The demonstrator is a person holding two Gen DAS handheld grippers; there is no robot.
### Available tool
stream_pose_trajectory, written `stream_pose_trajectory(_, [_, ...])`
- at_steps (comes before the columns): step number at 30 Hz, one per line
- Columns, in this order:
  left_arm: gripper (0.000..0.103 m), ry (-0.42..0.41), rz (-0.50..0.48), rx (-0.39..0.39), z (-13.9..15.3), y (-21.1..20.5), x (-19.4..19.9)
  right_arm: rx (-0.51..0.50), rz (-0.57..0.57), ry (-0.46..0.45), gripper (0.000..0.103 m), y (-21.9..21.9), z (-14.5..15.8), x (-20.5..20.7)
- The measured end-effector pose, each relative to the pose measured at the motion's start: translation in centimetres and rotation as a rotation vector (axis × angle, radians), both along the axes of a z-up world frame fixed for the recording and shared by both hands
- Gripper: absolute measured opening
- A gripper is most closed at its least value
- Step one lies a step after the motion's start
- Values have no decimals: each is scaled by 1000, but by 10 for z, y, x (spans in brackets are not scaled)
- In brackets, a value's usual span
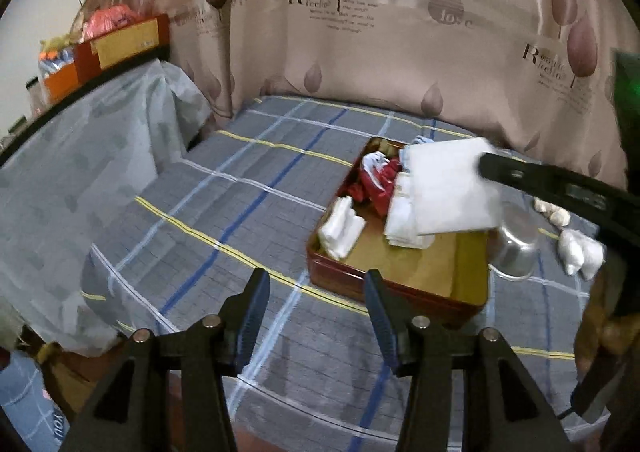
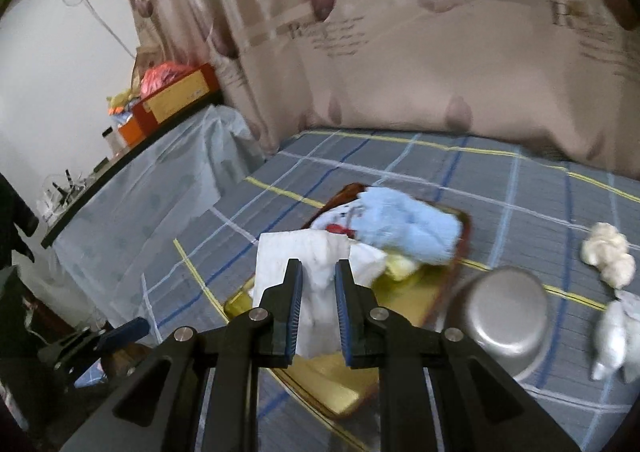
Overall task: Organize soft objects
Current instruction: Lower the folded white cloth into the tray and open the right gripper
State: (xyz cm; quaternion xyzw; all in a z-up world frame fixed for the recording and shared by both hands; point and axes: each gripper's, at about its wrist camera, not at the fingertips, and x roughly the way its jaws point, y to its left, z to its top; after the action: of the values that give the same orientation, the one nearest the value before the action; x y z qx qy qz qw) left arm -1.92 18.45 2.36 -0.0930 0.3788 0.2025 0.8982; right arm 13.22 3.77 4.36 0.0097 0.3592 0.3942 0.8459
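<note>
A red tray with a gold floor (image 1: 424, 272) lies on the checked bed. In it are a red cloth (image 1: 380, 181), a small white cloth (image 1: 340, 226) and folded white cloths (image 1: 404, 219). My right gripper (image 2: 317, 272) is shut on a white cloth (image 2: 296, 252) and holds it above the tray (image 2: 340, 392); it also shows in the left wrist view (image 1: 452, 187). A light blue cloth (image 2: 408, 223) lies at the tray's far end. My left gripper (image 1: 316, 284) is open and empty, in front of the tray's near edge.
An upturned metal bowl (image 2: 500, 316) stands right of the tray. A cream soft lump (image 2: 608, 252) and a white cloth (image 2: 612, 336) lie on the bed to the right. A curtain hangs behind. A covered table (image 1: 80, 155) with boxes stands at the left.
</note>
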Motion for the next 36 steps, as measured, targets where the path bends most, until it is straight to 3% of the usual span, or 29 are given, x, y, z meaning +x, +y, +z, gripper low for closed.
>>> stream_pose_trajectory(9, [50, 13, 2, -62, -8, 16, -1, -155, 24, -17, 15, 63, -38, 13])
stream_pose_trajectory(22, [50, 34, 5, -95, -17, 23, 1, -262, 18, -87, 21, 89, -56, 13])
stream_pose_trajectory(25, [50, 51, 3, -82, -21, 20, 3, -248, 10, -95, 34, 86, -53, 12])
stream_pose_trajectory(32, [50, 76, -14, -64, -26, 13, 5, -157, -39, -175, 39, 57, -28, -1])
stream_pose_trajectory(36, [50, 83, -22, -44, -27, 10, 5, -132, -124, -302, 69, 10, -11, -26])
